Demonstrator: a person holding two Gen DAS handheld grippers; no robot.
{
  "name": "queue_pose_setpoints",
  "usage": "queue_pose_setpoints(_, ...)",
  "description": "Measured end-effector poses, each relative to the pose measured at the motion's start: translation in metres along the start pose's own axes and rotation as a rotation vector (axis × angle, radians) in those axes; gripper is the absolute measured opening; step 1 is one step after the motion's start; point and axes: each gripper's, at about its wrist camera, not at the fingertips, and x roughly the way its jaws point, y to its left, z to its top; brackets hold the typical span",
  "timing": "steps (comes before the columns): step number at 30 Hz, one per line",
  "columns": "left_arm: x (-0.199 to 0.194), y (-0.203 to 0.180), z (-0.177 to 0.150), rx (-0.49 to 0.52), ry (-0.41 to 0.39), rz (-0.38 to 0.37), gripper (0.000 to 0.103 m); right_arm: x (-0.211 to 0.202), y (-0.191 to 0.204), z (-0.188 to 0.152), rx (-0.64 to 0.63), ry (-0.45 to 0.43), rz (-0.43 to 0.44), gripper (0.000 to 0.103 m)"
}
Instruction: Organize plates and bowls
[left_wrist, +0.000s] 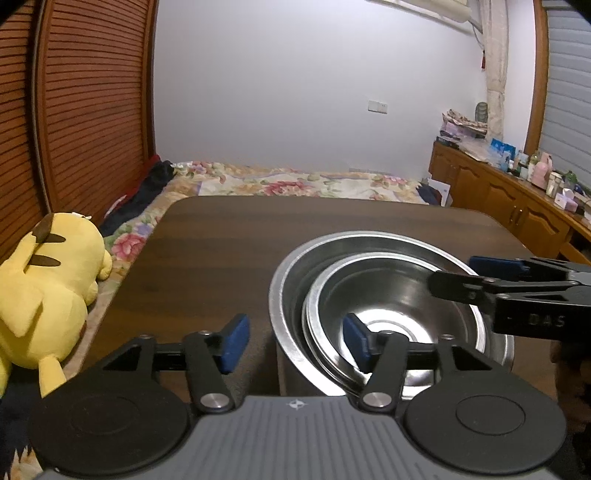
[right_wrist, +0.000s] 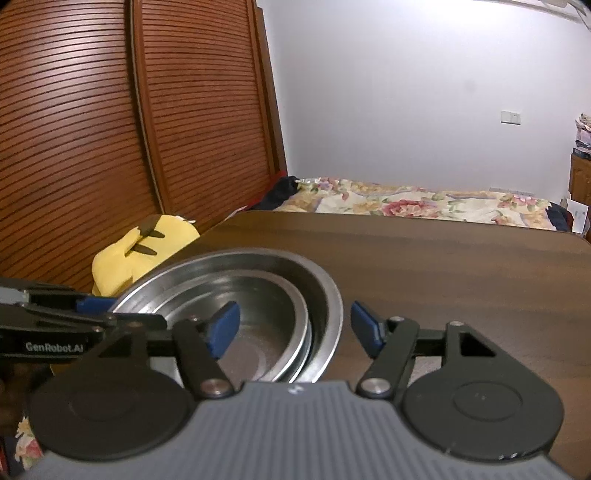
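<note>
Here, nested steel bowls (left_wrist: 391, 295) on dark table (left_wrist: 221, 240), rim between wide jaws of left gripper (left_wrist: 295, 341) and right gripper (right_wrist: 293, 326).

bowls' (left_wrist: 388, 295) near rims hidden behind left gripper (left_wrist: 293, 341), plush (left_wrist: 48, 295) cut off

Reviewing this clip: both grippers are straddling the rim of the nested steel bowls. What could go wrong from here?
1. Both grippers, left gripper and right gripper, are open astride opposite sides of the outer bowl; if only one closes and lifts, the stack may tip.
2. The inner bowl sits off-centre and tilted, so it could slide or clatter.
3. The smooth steel rim may slip between the pads.
</note>
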Motion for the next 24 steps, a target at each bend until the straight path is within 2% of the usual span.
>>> queue_pose_setpoints(1, -0.001, 0.001, 0.001, -0.001, -0.004, 0.003, 0.067, -0.002, 0.0, 0.001, 0.0, -0.002, -0.004, 0.069)
queue_pose_setpoints(3, -0.004, 0.002, 0.003, -0.002, -0.018, 0.007, 0.08, -0.006, 0.0, 0.002, -0.002, -0.012, -0.016, 0.077)
queue_pose_setpoints(5, -0.008, 0.002, 0.005, 0.002, -0.034, 0.015, 0.089, -0.012, 0.001, 0.004, -0.004, -0.028, -0.02, 0.08)
queue_pose_setpoints(7, -0.012, 0.0, 0.007, 0.008, -0.048, 0.03, 0.092, -0.016, 0.001, 0.006, -0.006, -0.036, -0.022, 0.082)
queue_pose_setpoints(10, -0.02, -0.006, 0.011, 0.021, -0.073, 0.032, 0.102, -0.025, 0.001, 0.008, -0.008, -0.055, -0.029, 0.09)
queue_pose_setpoints(14, -0.026, -0.014, 0.016, 0.034, -0.093, 0.034, 0.103, -0.033, 0.0, 0.01, -0.016, -0.072, -0.052, 0.096)
queue_pose_setpoints(15, -0.027, -0.015, 0.016, 0.037, -0.095, 0.037, 0.103, -0.034, -0.001, 0.01, -0.014, -0.077, -0.059, 0.102)
queue_pose_setpoints(24, -0.03, -0.029, 0.022, 0.043, -0.101, 0.041, 0.103, -0.056, -0.008, 0.011, 0.011, -0.098, -0.16, 0.103)
